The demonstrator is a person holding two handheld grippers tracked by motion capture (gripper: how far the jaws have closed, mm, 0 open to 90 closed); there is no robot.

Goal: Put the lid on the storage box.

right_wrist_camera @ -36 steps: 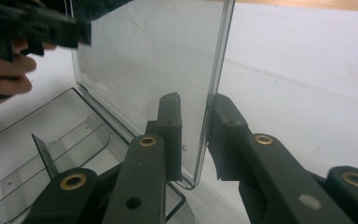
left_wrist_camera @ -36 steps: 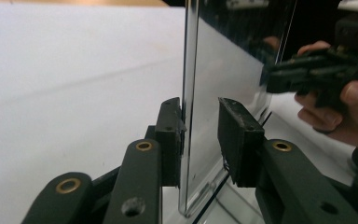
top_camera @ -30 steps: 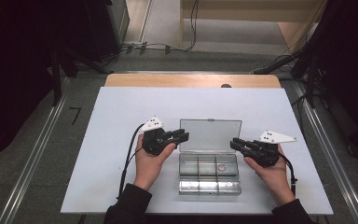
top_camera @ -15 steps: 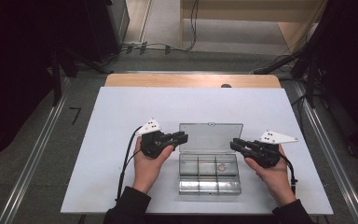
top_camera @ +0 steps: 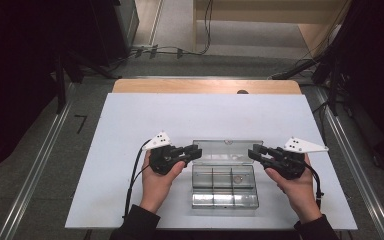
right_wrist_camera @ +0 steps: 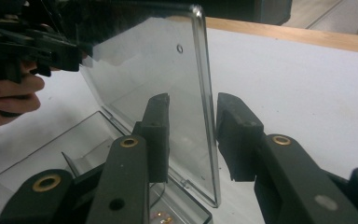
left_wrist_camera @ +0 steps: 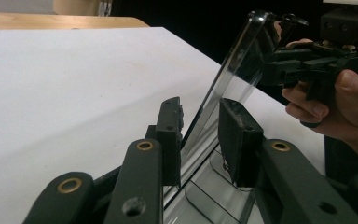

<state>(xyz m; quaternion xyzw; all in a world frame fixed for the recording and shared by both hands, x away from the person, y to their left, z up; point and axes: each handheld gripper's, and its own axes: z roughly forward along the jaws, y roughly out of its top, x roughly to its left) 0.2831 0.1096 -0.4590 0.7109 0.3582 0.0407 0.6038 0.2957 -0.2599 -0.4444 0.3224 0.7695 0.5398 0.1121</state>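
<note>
My left gripper (left_wrist_camera: 199,135) has its two black pads either side of the left edge of the raised clear plastic lid (left_wrist_camera: 235,70); one pad lies against the sheet, the other stands a sliver off, so I cannot tell whether it is gripping. My right gripper (right_wrist_camera: 193,135) straddles the lid's right edge with daylight on both sides: its jaws are apart and have just been opening. The lid stands nearly upright from the back of the clear rectangular compartment box (top_camera: 224,187), which sits near the front edge of the white worktop (top_camera: 145,115), midway between its left and right edges. A small round piece (top_camera: 237,178) lies in one compartment.
</note>
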